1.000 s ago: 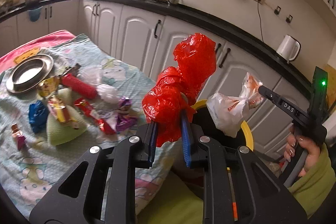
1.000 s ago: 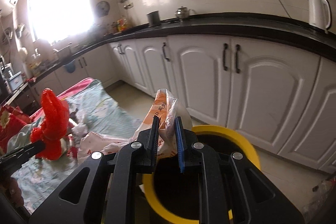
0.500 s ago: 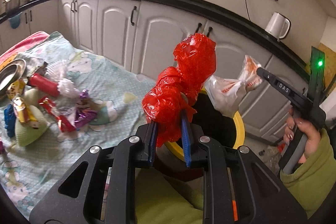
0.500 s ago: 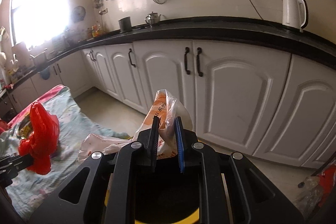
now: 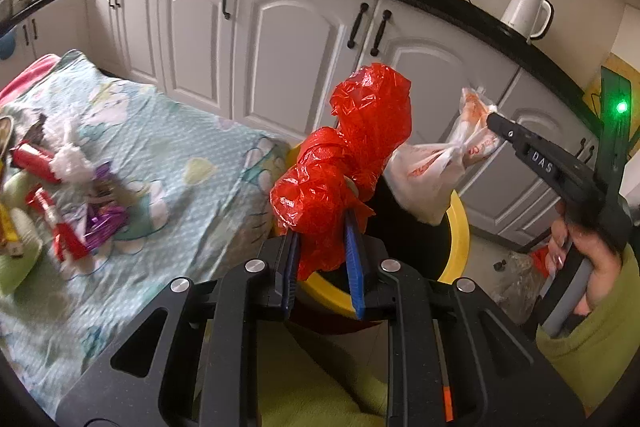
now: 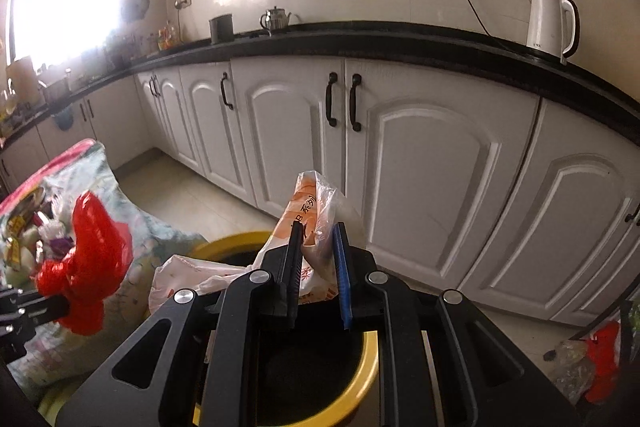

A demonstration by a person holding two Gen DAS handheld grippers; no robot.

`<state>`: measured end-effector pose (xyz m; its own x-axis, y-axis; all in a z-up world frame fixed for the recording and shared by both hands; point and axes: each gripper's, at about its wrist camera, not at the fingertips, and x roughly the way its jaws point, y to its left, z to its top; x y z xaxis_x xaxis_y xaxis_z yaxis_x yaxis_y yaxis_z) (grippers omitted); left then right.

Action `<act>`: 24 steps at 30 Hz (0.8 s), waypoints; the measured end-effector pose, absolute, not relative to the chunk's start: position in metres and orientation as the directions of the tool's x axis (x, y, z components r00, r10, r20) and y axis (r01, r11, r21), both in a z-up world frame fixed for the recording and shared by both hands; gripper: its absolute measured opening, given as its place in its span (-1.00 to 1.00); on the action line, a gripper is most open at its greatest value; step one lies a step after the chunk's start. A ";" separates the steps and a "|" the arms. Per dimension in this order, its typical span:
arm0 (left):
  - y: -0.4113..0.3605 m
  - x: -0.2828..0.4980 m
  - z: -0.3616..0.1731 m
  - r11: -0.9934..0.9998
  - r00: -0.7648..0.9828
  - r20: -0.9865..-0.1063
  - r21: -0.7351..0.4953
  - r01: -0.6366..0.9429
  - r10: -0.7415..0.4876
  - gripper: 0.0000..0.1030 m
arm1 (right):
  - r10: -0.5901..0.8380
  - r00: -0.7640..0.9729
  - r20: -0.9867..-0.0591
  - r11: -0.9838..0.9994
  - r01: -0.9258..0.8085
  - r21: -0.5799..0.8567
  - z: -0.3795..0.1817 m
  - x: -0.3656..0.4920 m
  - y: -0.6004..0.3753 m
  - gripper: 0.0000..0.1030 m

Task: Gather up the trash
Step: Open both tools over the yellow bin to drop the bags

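My left gripper (image 5: 322,227) is shut on a crumpled red plastic bag (image 5: 348,163), which stands up between its jaws over the near rim of the yellow-rimmed bin (image 5: 460,227). My right gripper (image 6: 316,239) is shut on a white and orange plastic bag (image 6: 308,211) that hangs above the dark mouth of the bin (image 6: 364,379). In the left wrist view the right gripper (image 5: 494,121) pinches the white bag (image 5: 432,167) from the right. In the right wrist view the red bag (image 6: 92,259) shows at the left.
A table under a light blue cloth (image 5: 168,155) stands left of the bin, with several wrappers (image 5: 68,203) scattered on it. White cabinets (image 6: 420,167) and a black counter with a kettle (image 6: 550,21) run behind. More rubbish (image 6: 596,363) lies on the floor at right.
Both grippers have swung to the right and lower, away from the table and toward the bin. Each bag stays held. The bin's mouth now lies right below the white bag.
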<state>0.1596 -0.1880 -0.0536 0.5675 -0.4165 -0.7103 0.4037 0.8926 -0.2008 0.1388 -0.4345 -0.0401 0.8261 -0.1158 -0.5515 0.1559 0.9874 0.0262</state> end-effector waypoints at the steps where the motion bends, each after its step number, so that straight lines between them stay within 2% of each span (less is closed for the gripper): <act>1: -0.192 0.162 -0.055 0.890 0.562 -0.713 -0.200 0.410 -0.420 -0.71 | -0.118 0.821 -0.558 0.987 0.159 0.025 -0.042 0.140 -0.435 -0.71; 5: -0.205 0.168 -0.061 0.880 0.540 -0.723 -0.203 0.430 -0.431 -0.69 | -0.112 0.805 -0.583 0.985 0.167 0.042 -0.050 0.144 -0.439 -0.70; 9: -0.212 0.175 -0.064 0.879 0.536 -0.724 -0.207 0.430 -0.433 -0.62 | -0.086 0.792 -0.604 0.984 0.162 0.072 -0.055 0.146 -0.442 -0.59; 12: -0.213 0.178 -0.069 0.883 0.534 -0.728 -0.216 0.417 -0.430 -0.21 | -0.082 0.780 -0.621 0.979 0.180 0.098 -0.059 0.147 -0.448 -0.44; 13: -0.211 0.178 -0.070 0.882 0.530 -0.728 -0.227 0.413 -0.435 -0.15 | -0.081 0.777 -0.624 0.977 0.186 0.105 -0.060 0.147 -0.450 -0.42; 15: -0.207 0.179 -0.071 0.886 0.535 -0.725 -0.235 0.400 -0.434 0.13 | -0.083 0.778 -0.623 0.975 0.192 0.110 -0.059 0.147 -0.453 -0.32; 16: -0.203 0.178 -0.071 0.891 0.542 -0.723 -0.238 0.386 -0.428 0.19 | -0.083 0.780 -0.620 0.974 0.196 0.117 -0.058 0.146 -0.454 -0.25; 19: -0.192 0.175 -0.068 0.900 0.562 -0.712 -0.247 0.359 -0.420 0.38 | -0.065 0.793 -0.606 0.971 0.189 0.143 -0.053 0.143 -0.453 -0.17; 21: -0.185 0.170 -0.063 0.910 0.590 -0.700 -0.238 0.339 -0.403 0.65 | -0.038 0.804 -0.594 0.972 0.167 0.164 -0.048 0.141 -0.448 -0.15; 24: -0.170 0.163 -0.053 0.924 0.633 -0.677 -0.222 0.311 -0.376 0.76 | 0.014 0.819 -0.573 0.973 0.121 0.195 -0.041 0.138 -0.436 -0.07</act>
